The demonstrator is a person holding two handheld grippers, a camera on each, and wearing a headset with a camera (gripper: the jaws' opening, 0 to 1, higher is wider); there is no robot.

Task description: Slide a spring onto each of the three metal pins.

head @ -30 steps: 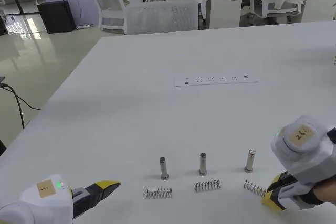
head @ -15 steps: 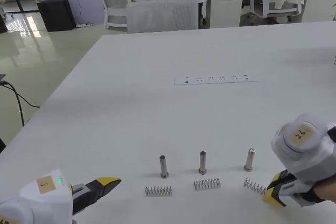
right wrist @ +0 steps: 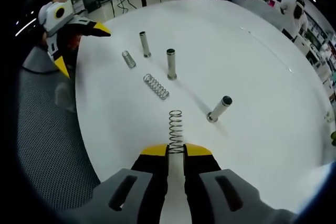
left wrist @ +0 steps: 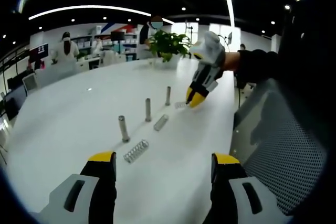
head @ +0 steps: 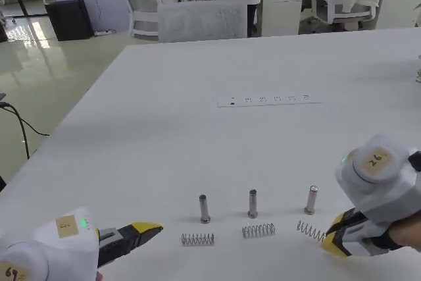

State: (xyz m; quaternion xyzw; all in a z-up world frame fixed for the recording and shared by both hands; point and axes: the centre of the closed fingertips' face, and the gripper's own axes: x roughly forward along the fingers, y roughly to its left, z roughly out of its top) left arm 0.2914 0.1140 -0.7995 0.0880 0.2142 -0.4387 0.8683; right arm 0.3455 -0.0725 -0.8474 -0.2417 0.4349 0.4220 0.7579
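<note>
While my right claw pinches one end of the rightmost spring, plain in the right gripper view, my left claw gapes wide, empty.

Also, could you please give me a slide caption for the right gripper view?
Right gripper pinching the nearest spring by its end, three bare pins standing beyond.

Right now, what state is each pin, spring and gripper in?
Left pin: upright, bare.
Middle pin: upright, bare.
Right pin: upright, bare.
Left spring: lying loose on the table.
Middle spring: lying loose on the table.
Right spring: near end pinched by the right gripper, not yet on a pin.
Left gripper: open, holding nothing.
Right gripper: shut on the right spring.
</note>
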